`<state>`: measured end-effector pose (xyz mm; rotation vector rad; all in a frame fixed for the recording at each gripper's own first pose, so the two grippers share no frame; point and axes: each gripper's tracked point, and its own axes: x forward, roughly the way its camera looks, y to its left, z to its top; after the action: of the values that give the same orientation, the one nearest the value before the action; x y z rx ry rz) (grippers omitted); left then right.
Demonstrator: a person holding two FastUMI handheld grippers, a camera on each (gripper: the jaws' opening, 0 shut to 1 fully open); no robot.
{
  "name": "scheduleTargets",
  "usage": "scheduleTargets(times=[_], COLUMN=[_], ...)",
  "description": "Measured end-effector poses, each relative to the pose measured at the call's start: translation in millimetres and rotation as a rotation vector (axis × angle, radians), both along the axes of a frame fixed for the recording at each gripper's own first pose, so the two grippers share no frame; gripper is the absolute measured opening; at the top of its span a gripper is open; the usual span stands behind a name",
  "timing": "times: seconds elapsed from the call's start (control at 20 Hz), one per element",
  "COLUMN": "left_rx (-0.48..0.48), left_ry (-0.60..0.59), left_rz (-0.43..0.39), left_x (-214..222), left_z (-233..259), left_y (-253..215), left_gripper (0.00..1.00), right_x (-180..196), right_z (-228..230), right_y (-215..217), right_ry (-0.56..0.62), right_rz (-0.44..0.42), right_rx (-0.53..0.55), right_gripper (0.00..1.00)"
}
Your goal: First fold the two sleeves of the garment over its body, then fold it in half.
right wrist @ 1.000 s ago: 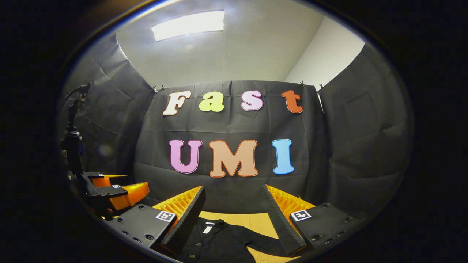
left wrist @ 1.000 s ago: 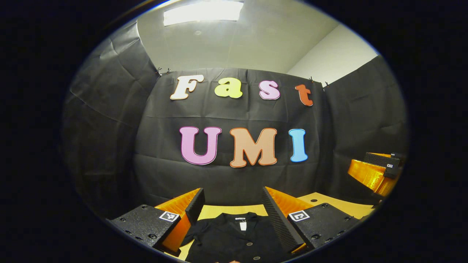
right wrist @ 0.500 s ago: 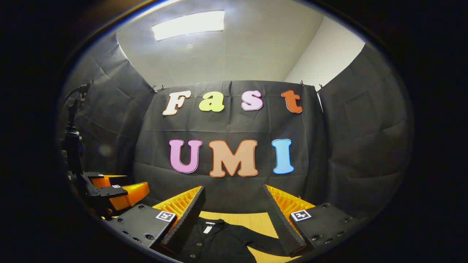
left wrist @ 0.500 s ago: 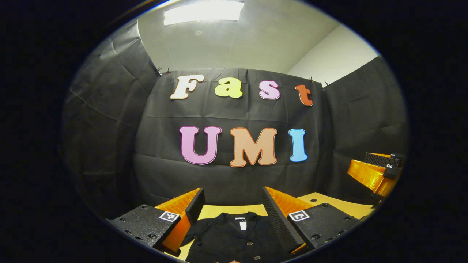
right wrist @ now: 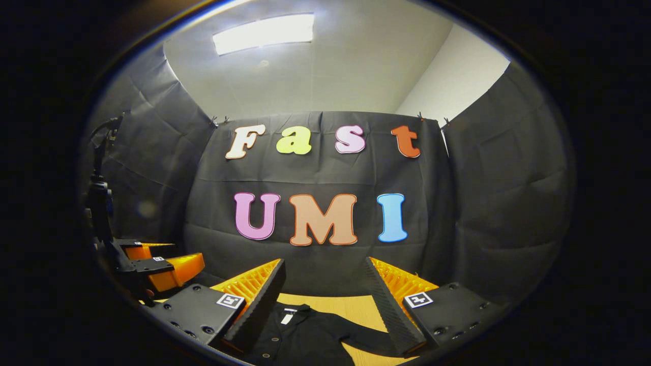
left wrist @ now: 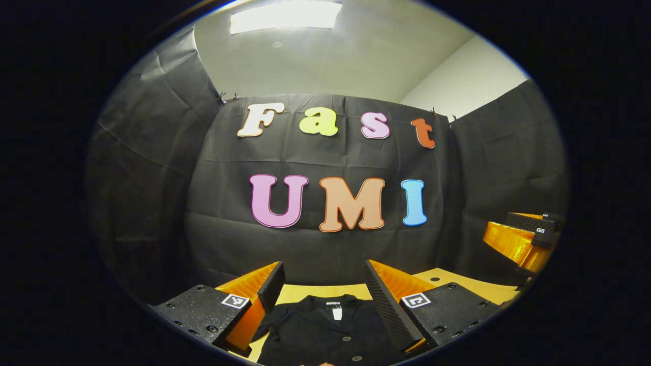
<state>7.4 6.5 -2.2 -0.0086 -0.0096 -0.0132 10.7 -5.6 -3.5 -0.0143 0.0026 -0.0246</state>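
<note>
A black button-up garment (left wrist: 325,330) lies flat on the yellow table (left wrist: 457,284), collar and white neck label facing me. My left gripper (left wrist: 324,272) hovers over its upper part, open, with nothing between the fingers. In the right gripper view the garment (right wrist: 305,335) lies low and left of centre, and one sleeve (right wrist: 368,339) stretches out to the right over the table (right wrist: 351,305). My right gripper (right wrist: 325,269) is open and empty above that sleeve side. The right gripper (left wrist: 529,229) shows at the far right of the left gripper view. The left gripper (right wrist: 165,259) shows at the left of the right gripper view.
Black cloth walls close the booth behind and on both sides. A dark stand with a cable (right wrist: 101,198) rises at the left in the right gripper view. Bare tabletop runs to the right of the garment, with a small hole (left wrist: 436,279) in it.
</note>
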Motion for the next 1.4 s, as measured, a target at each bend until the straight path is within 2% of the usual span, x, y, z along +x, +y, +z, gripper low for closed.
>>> scheduleTargets(times=[0.2, 0.4, 0.8, 1.15, 1.4], left_rx=[-0.006, 0.02, 0.022, 0.063, 0.09], left_ry=[0.013, 0.003, 0.026, 0.021, 0.033], left_rz=[0.024, 0.039, 0.09, 0.121, 0.154], left_x=[2.9, 10.1, 30.3, 37.9, 41.6], left_z=[-1.5, 4.2, 0.3, 4.2, 2.4], left_y=[-0.6, -5.6, -33.0, -59.3, -74.9], left_gripper=[0.92, 0.93, 0.92, 0.92, 0.93], right_x=[5.3, 17.0, 30.9, 32.5, 31.4], right_z=[3.9, -12.1, -52.9, -130.8, -189.6], right_y=[-34.2, -90.9, -188.2, -259.2, -293.4], right_ry=[-0.017, 0.027, 0.124, 0.307, 0.437], right_rz=[-0.029, -0.099, -0.165, -0.162, -0.138], right_rx=[-0.013, -0.016, -0.07, -0.114, -0.107], right_gripper=[0.98, 0.98, 0.99, 0.98, 0.98])
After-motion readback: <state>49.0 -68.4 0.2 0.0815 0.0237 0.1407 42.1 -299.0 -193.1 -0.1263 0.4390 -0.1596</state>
